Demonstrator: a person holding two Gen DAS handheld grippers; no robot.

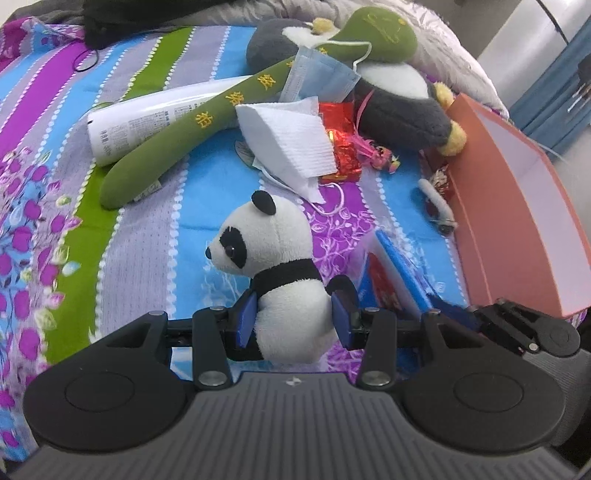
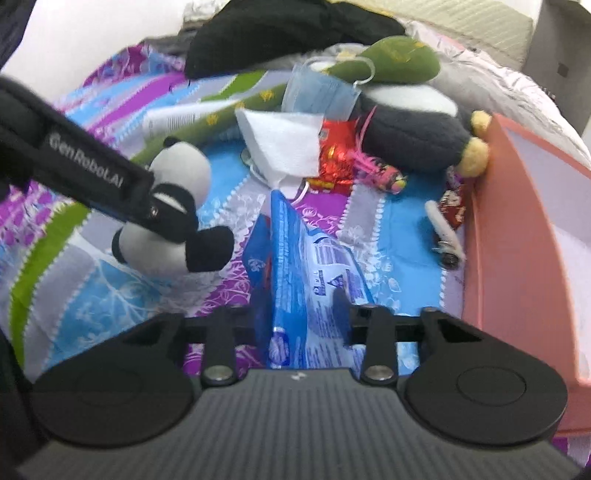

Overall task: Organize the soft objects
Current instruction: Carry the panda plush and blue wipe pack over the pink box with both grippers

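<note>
Left wrist view: a small panda (image 1: 284,280) is clamped at its body between the blue pads (image 1: 245,321) of the left gripper (image 1: 295,325), its face turned to the left, above a striped, flowered bedsheet (image 1: 147,236). Behind it, a long green plush (image 1: 192,129) is laid across a white tube (image 1: 147,118), and a folded white cloth (image 1: 291,140) is seen beside red foil wrappers (image 1: 341,155). A blue face mask (image 1: 317,77) is draped over the green plush and a large grey-and-white plush (image 1: 399,99). An orange box (image 1: 517,206) is stood along the right edge, with a blue packet (image 1: 395,273) near its lower end.

Right wrist view: the blue packet (image 2: 310,266) is gripped upright between the fingers of the right gripper (image 2: 303,325), the jaws closed on its sides. The left gripper (image 2: 166,218) is seen from the side at left, the panda (image 2: 173,206) held in it clear of the bedsheet (image 2: 110,291). The orange box (image 2: 517,258) is stood just right of the packet. The cloth (image 2: 284,144), mask (image 2: 321,96) and grey-and-white plush (image 2: 413,129) are piled beyond, with black fabric (image 2: 280,29) at the far edge.
</note>
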